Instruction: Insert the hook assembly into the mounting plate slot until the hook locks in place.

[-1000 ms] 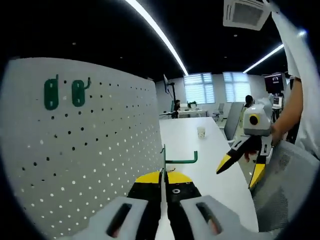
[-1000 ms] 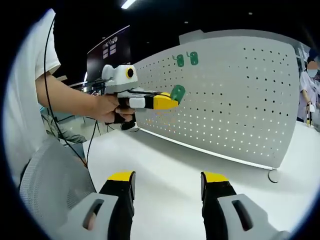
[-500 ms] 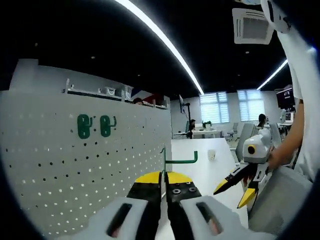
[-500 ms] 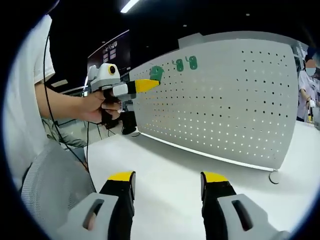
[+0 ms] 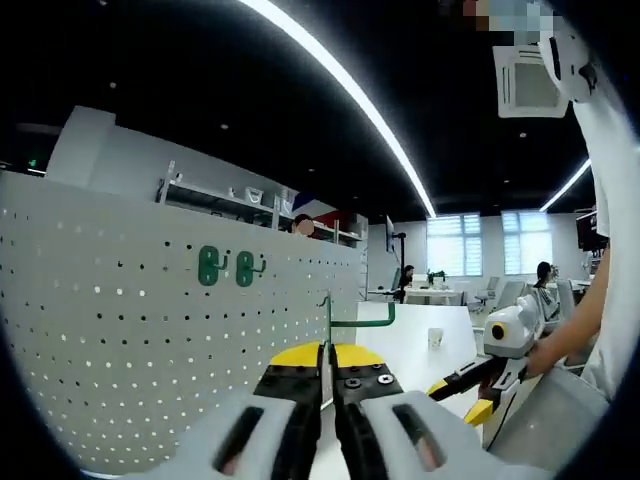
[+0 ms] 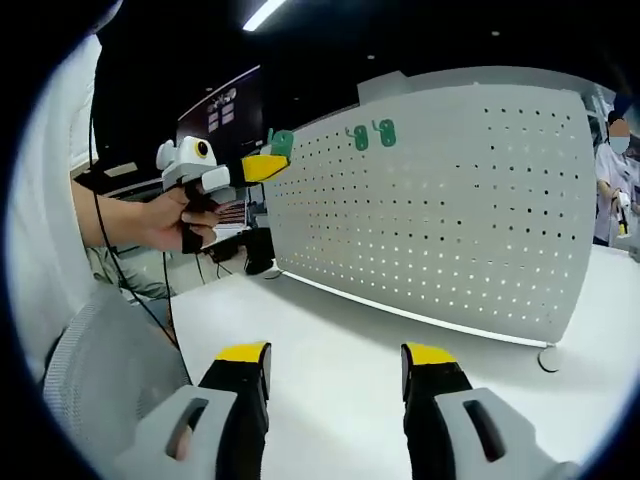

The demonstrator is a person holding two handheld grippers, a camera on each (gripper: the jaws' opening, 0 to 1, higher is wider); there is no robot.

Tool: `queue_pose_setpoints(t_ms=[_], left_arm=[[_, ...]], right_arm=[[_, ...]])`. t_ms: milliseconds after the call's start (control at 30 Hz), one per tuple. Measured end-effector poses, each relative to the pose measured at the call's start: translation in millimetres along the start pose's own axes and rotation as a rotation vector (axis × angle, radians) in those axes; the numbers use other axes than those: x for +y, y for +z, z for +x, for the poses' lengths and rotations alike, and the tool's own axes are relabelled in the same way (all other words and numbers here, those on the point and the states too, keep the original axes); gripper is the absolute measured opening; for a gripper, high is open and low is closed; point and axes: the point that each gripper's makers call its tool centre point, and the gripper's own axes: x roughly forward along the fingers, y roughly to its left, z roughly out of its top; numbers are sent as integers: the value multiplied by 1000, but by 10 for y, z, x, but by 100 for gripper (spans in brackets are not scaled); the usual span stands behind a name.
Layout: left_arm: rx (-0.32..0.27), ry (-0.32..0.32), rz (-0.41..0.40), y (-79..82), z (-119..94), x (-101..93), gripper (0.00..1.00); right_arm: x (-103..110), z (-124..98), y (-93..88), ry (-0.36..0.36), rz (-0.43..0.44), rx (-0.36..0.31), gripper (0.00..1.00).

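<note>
1. No words, numbers or brand marks can be read anywhere.
2. A dark wall screen (image 6: 222, 100) behind the person carries pale lines of writing, too small and blurred to read.

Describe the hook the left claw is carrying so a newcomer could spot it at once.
Start at the big white pegboard, whose upper part carries two green hooks. The third green hook is off the board's left end, pinched in the yellow-tipped left claw. It alone is not mounted.
</note>
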Motion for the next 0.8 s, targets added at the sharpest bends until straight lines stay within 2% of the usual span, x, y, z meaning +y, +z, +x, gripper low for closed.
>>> queue_pose_setpoints(t_ms=[67, 233, 367, 400, 467, 600, 700, 733, 800], left_arm=[[-11, -1, -32, 24, 6, -8, 2], [-8, 9, -26, 19, 12, 15, 2], [2, 7, -25, -12, 8, 19, 2], [8, 9, -25, -25, 5, 19, 2], [6, 14, -27, -32, -5, 25, 2], [12, 20, -24, -41, -14, 21, 2], [20, 25, -16, -58, -24, 29, 2], [21, 26, -16, -59, -27, 32, 2], [12, 27, -29, -50, -38, 33, 2]], right_arm=[[-3, 4, -5, 0, 0, 1, 51], [6, 6, -5, 2, -8, 3, 51], [-1, -13, 55, 1, 6, -27, 51], [29, -23, 161, 14, 14, -82, 52], [30, -51, 255, 10, 5, -123, 51], [130, -119, 481, 46, 9, -232, 51], [181, -187, 695, 54, -26, -331, 52], [180, -212, 743, 50, -25, -355, 53], [157, -211, 730, 44, 4, -350, 57]])
